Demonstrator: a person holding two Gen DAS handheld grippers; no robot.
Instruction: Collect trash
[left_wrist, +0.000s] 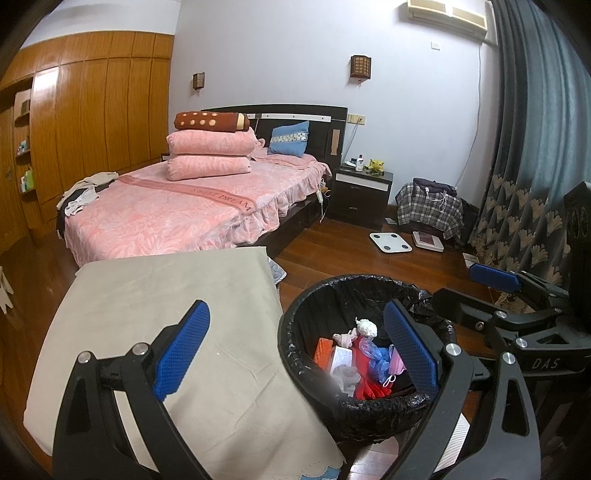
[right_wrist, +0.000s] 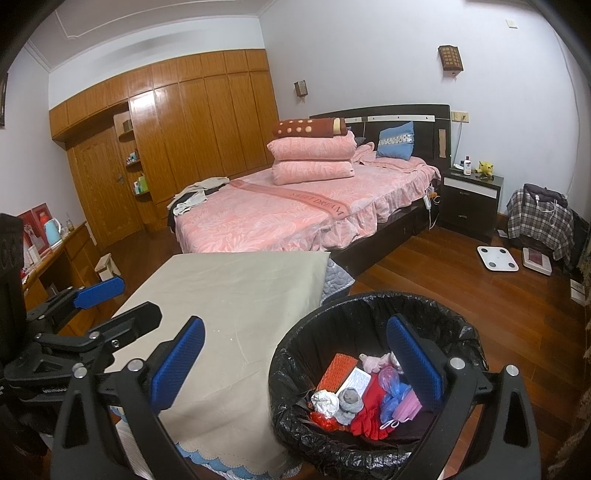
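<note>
A round bin with a black liner (left_wrist: 295, 332) (right_wrist: 288, 354) stands on the wooden floor beside a low table under a beige cloth (left_wrist: 166, 295) (right_wrist: 240, 295). It holds several pieces of trash: crumpled white paper (left_wrist: 365, 326) (right_wrist: 325, 400), an orange pack (left_wrist: 323, 350) (right_wrist: 336, 369), blue plastic (right_wrist: 395, 393), red cloth (right_wrist: 365, 417). My left gripper (left_wrist: 295, 350) is open and empty, over the table edge and the bin. My right gripper (right_wrist: 295, 369) is open and empty above the bin. The right gripper also shows at the right of the left wrist view (left_wrist: 495, 280), the left gripper at the left of the right wrist view (right_wrist: 99, 288).
A bed with a pink cover (left_wrist: 184, 206) (right_wrist: 295, 214) stands behind the table. A dark nightstand (left_wrist: 362, 188) (right_wrist: 469, 195), a plaid-covered pile (left_wrist: 428, 206), two floor scales (left_wrist: 391, 242) (left_wrist: 428, 240) and a curtain (left_wrist: 535, 166) are at the right. A wooden desk (right_wrist: 55, 258) is at the left.
</note>
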